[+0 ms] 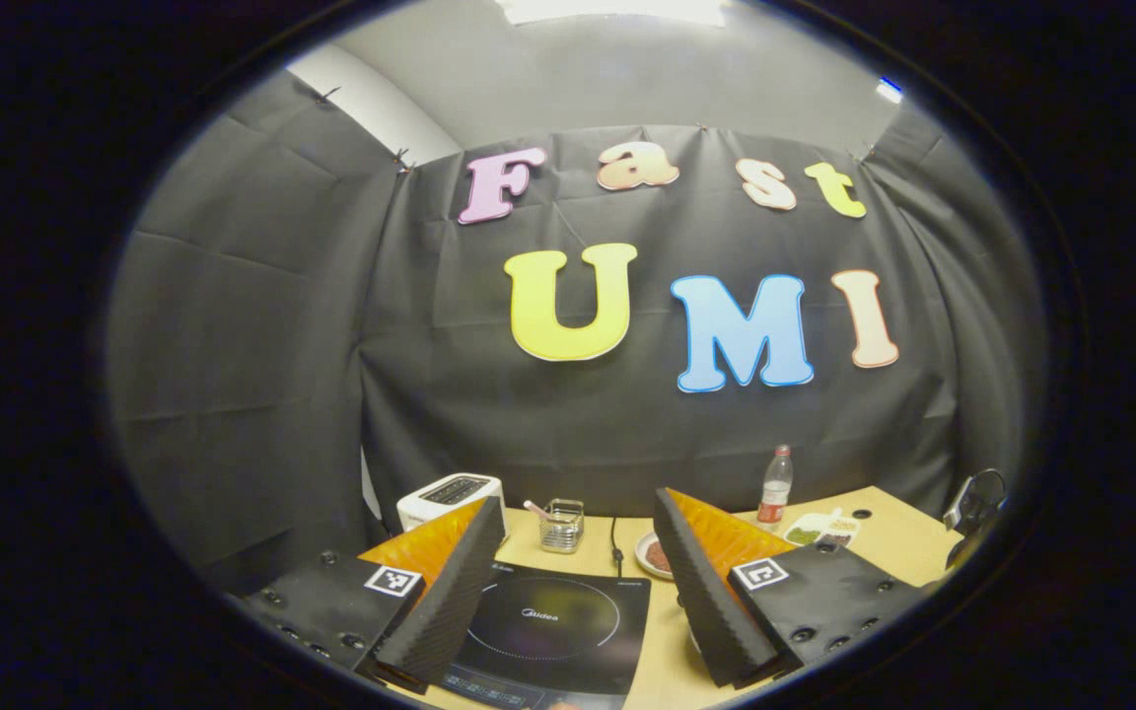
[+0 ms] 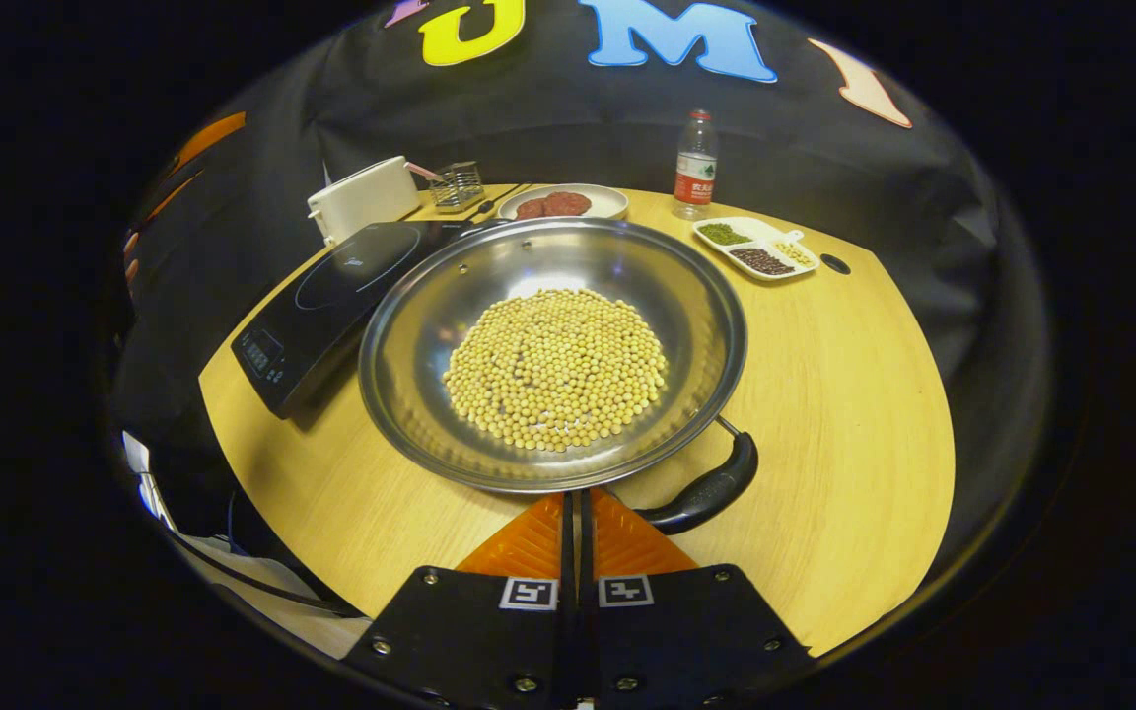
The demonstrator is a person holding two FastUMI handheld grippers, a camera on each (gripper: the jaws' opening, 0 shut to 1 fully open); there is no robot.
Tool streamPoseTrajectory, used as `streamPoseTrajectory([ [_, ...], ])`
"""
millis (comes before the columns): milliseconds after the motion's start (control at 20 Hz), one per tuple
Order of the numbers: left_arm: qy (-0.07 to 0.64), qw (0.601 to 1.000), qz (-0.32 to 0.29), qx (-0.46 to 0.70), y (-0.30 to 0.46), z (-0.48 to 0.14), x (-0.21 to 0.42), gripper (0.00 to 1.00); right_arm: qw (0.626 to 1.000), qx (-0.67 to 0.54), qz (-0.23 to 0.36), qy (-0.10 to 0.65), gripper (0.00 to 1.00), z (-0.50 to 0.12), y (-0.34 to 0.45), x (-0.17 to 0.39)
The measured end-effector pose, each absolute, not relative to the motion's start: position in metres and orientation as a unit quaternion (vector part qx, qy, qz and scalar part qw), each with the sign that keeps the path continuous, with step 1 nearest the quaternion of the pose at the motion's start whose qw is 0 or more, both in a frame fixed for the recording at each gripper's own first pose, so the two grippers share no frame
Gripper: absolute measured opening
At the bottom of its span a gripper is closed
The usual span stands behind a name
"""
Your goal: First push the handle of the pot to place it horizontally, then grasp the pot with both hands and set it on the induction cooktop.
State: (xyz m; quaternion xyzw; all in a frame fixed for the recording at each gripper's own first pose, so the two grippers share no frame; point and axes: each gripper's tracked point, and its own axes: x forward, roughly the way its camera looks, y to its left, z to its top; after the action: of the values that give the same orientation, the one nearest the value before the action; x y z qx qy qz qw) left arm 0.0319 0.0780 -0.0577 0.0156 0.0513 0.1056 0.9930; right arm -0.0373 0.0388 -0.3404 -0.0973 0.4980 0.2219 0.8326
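Just ahead of the right claw (image 2: 576, 513), whose fingers are closed together on nothing, sits the pot (image 2: 553, 350) of soybeans (image 2: 556, 367) on the desk (image 2: 854, 394); its black handle (image 2: 711, 488) angles off to the claw's right. The handle push looks about to begin: the closed tip needs to meet it and sweep it level. Between the wide-open, empty left claw's (image 1: 578, 582) fingers lies the induction cooktop (image 1: 553, 631).

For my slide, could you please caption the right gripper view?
Shut right gripper near a steel pot of soybeans, beside the induction cooktop.
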Motion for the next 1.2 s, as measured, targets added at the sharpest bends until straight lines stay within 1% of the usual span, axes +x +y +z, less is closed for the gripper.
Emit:
streamPoseTrajectory([
  [100,0.057,0.993,0.100,0.010,0.077,-0.064,0.035,0.99,0.837,-0.109,0.206,0.494,0.01,-0.342,0.027,-0.028],
  [300,0.070,0.993,0.091,0.014,0.077,-0.077,0.044,1.00,0.845,-0.137,0.176,0.486,0.01,-0.346,0.003,-0.006],
  [750,0.107,0.992,0.063,0.018,0.065,-0.112,0.062,1.00,0.867,-0.146,0.104,0.464,0.01,-0.351,-0.033,0.042],
  [800,0.112,0.992,0.058,0.019,0.063,-0.119,0.064,0.93,0.870,-0.139,0.096,0.463,0.01,-0.348,-0.036,0.044],
  [850,0.117,0.992,0.053,0.019,0.059,-0.123,0.066,0.93,0.874,-0.134,0.088,0.458,0.01,-0.345,-0.039,0.045],
  [900,0.122,0.991,0.047,0.017,0.056,-0.129,0.068,1.00,0.883,-0.129,0.077,0.444,0.01,-0.335,-0.043,0.047],
  [950,0.126,0.991,0.039,0.016,0.051,-0.133,0.071,1.00,0.894,-0.120,0.068,0.426,0.01,-0.324,-0.044,0.053],
  [1000,0.132,0.991,0.028,0.013,0.045,-0.139,0.073,0.93,0.907,-0.111,0.054,0.403,0.01,-0.311,-0.047,0.057],
  [1050,0.140,0.990,0.020,0.010,0.041,-0.146,0.075,0.93,0.919,-0.100,0.043,0.380,0.12,-0.299,-0.049,0.062],
  [1100,0.145,0.989,0.013,0.007,0.036,-0.151,0.078,0.99,0.929,-0.088,0.037,0.357,0.34,-0.286,-0.048,0.066],
  [1150,0.150,0.989,0.004,0.004,0.032,-0.156,0.081,1.00,0.939,-0.077,0.029,0.335,0.56,-0.275,-0.048,0.070],
  [1200,0.153,0.988,-0.004,0.001,0.028,-0.160,0.085,0.99,0.947,-0.070,0.019,0.313,0.78,-0.268,-0.050,0.079],
])
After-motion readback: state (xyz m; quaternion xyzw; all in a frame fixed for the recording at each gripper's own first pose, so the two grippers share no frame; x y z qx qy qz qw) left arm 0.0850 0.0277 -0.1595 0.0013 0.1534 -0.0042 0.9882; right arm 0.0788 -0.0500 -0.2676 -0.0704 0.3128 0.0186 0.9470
